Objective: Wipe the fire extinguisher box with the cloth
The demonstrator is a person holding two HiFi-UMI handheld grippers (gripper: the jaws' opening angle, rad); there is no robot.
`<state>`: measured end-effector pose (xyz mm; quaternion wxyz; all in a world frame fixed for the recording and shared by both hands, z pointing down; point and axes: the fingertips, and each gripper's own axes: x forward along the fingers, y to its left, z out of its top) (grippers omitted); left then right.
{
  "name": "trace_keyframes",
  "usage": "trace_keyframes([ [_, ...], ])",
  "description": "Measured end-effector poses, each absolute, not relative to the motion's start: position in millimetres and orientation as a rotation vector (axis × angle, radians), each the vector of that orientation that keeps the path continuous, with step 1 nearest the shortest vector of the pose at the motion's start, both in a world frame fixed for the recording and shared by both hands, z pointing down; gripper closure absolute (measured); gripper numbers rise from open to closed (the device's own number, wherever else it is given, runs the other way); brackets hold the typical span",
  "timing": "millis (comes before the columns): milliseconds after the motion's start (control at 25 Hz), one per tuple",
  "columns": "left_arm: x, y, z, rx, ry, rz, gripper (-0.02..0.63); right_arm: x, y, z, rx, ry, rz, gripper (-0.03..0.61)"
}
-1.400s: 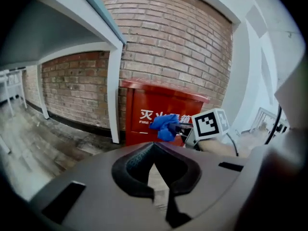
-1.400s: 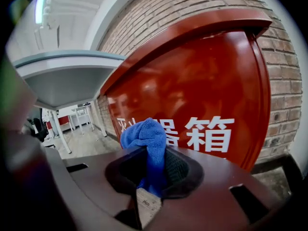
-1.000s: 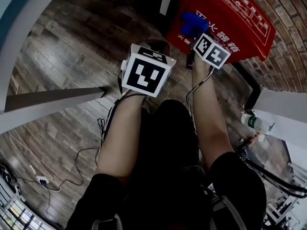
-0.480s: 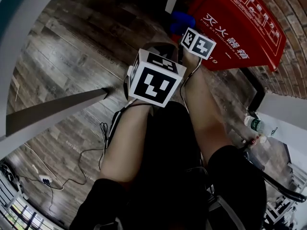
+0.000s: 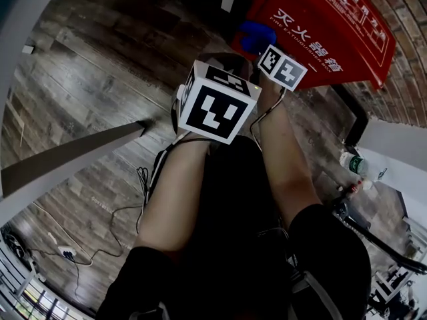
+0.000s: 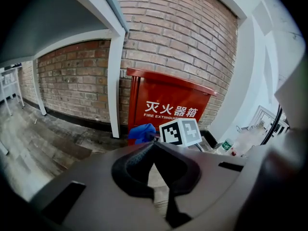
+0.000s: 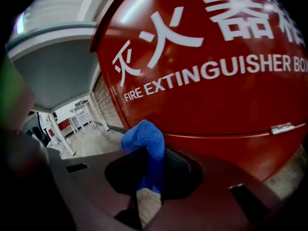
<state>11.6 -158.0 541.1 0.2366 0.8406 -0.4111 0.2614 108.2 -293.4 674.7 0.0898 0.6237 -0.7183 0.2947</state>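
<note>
The right gripper [image 7: 153, 154] is pinching the blue microfibre cloth [image 7: 143, 134] upright between its jaws, facing the lower left front of the red metal fire extinguisher box [image 7: 207, 105] — dead ahead and close. The left gripper [image 6: 153, 147], jaws together and empty, is hanging farther back.

Right gripper [image 7: 153, 170] with blue cloth [image 5: 257, 37] has slid left across fire extinguisher box [image 5: 320, 32] front, from the lettering to its left edge. Left gripper [image 6: 153, 150] now closer to it.
</note>
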Motion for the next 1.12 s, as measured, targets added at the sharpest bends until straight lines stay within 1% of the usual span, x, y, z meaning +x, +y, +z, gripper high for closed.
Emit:
trace_keyframes([
  [240, 29.0, -151.1, 538.2, 2.335, -1.107, 0.731, 0.606, 166.5, -259.9, 667.7, 1.924, -2.091, 0.88, 0.495],
  [680, 46.7, -134.1, 534.4, 2.366, -1.061, 0.761, 0.606, 242.3, -215.1, 647.3, 2.0, -2.041, 0.767, 0.495],
  [1000, 57.0, -128.5, 535.6, 2.398, -1.02, 0.795, 0.606, 285.2, -192.6, 656.9, 2.053, -1.966, 0.743, 0.495],
  [1120, 56.7, -128.4, 536.1, 2.399, -1.017, 0.791, 0.606, 290.2, -191.7, 665.7, 2.03, -1.954, 0.731, 0.495],
])
